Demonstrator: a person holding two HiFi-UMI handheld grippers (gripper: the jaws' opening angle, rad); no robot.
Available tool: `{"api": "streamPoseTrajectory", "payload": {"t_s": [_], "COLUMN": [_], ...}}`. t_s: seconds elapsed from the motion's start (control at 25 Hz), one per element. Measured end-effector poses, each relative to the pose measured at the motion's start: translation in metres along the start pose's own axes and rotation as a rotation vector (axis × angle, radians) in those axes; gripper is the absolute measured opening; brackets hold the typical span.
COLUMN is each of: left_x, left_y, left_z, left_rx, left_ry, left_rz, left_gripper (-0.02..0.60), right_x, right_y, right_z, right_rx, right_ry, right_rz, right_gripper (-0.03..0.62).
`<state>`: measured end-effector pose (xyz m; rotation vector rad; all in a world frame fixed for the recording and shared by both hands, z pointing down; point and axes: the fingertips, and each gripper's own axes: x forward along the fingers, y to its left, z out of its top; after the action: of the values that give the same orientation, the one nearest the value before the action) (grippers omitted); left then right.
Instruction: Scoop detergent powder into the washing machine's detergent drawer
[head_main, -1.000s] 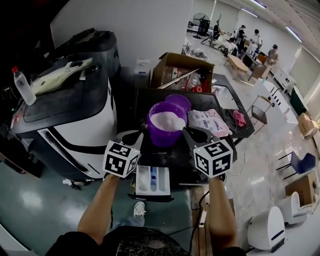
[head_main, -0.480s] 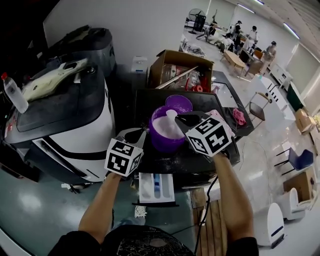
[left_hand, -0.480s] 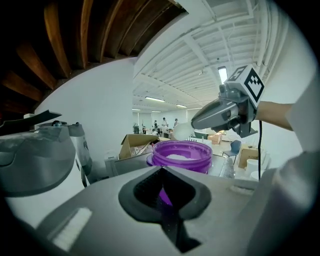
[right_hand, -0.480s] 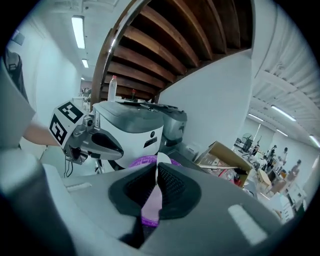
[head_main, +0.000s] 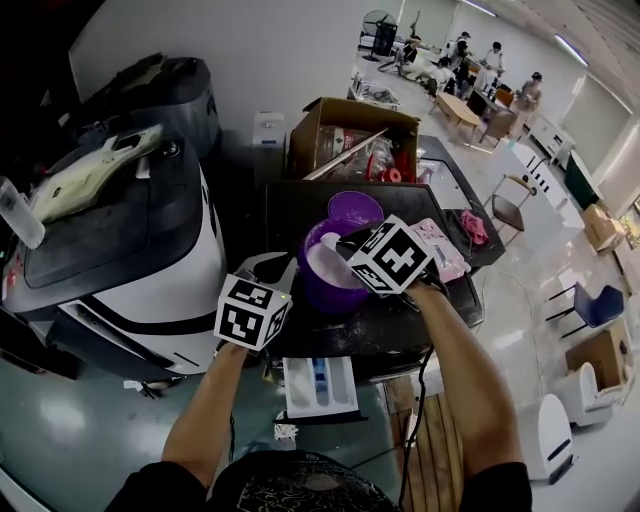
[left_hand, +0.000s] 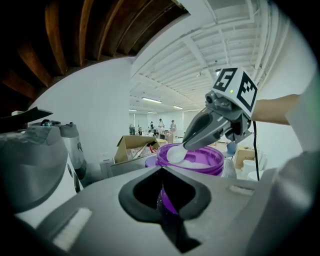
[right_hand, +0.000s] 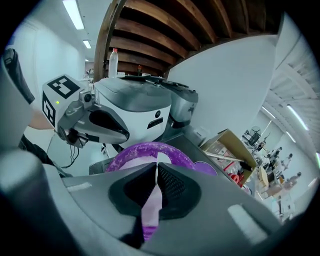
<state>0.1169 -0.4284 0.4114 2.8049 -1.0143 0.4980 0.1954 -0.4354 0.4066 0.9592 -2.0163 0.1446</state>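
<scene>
Scooping stage, by the look of it: right gripper (right_hand: 156, 167) fingers clamped on white scoop (left_hand: 175, 154), bowl at the powder (head_main: 325, 265) in purple tub (head_main: 318, 292), centre frame on counter (head_main: 290, 210). Left gripper (left_hand: 160, 170) fingers closed, empty, near tub. Left to do: carrying the load to open drawer (head_main: 320, 387), lower centre

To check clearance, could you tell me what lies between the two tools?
The purple tub of powder, seen in the head view; the right tool holds a scoop over it.
</scene>
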Motion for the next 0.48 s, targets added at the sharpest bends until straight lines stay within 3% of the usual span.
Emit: {"api": "streamPoseTrajectory", "payload": {"t_s": [0.48], "left_x": [0.006], "left_y": [0.007], "left_z": [0.003], "left_rx": [0.023], "left_ry": [0.006], "left_rz": [-0.019], "left_gripper": [0.0], "right_x": [0.033], "right_y": [0.002], "right_z": [-0.005], "right_rx": [-0.057], "right_ry": [0.109], "right_rz": [0.006], "right_gripper": [0.035]}}
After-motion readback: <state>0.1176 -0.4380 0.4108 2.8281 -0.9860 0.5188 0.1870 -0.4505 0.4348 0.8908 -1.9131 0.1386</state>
